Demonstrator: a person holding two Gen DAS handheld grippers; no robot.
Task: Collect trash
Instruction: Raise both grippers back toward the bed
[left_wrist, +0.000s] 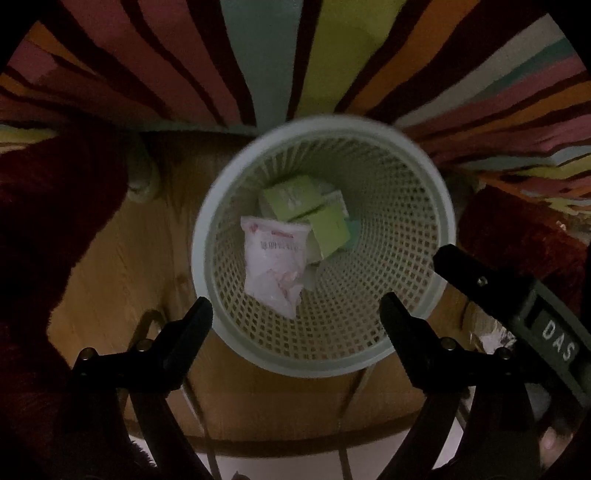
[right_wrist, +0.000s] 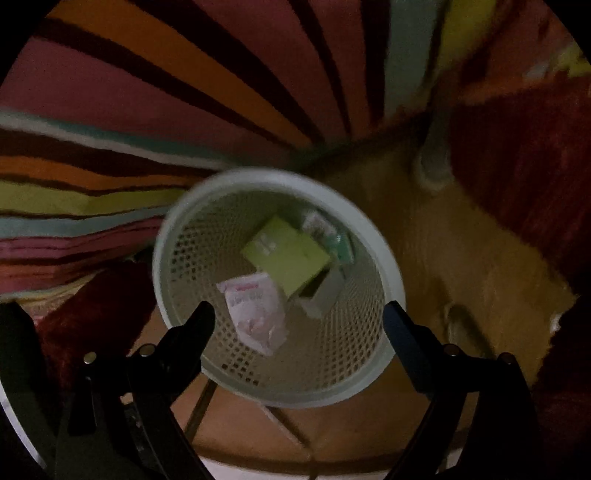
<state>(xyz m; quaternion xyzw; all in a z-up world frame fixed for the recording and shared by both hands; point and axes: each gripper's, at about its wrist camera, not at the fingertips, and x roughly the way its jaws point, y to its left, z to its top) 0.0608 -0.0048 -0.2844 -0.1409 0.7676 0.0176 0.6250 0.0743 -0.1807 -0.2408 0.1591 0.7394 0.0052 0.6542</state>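
A pale round mesh wastebasket (left_wrist: 417, 295) stands on the wooden floor; it also shows in the right wrist view (right_wrist: 373, 350). Inside lie a white and pink plastic packet (left_wrist: 273, 258) (right_wrist: 255, 314), a light green carton (left_wrist: 314, 214) (right_wrist: 288, 254) and other wrappers beneath. My left gripper (left_wrist: 297, 317) is open and empty above the basket's near rim. My right gripper (right_wrist: 299, 321) is open and empty above the basket too. The right gripper's finger (left_wrist: 476, 280) shows at the right of the left wrist view.
A bright striped rug (left_wrist: 258, 55) (right_wrist: 147, 110) lies beyond the basket. Dark red fuzzy fabric (left_wrist: 48, 221) (right_wrist: 524, 177) flanks the wooden floor (left_wrist: 122, 266) (right_wrist: 461, 266). A pale round furniture foot (left_wrist: 142, 177) (right_wrist: 432, 166) stands near the basket.
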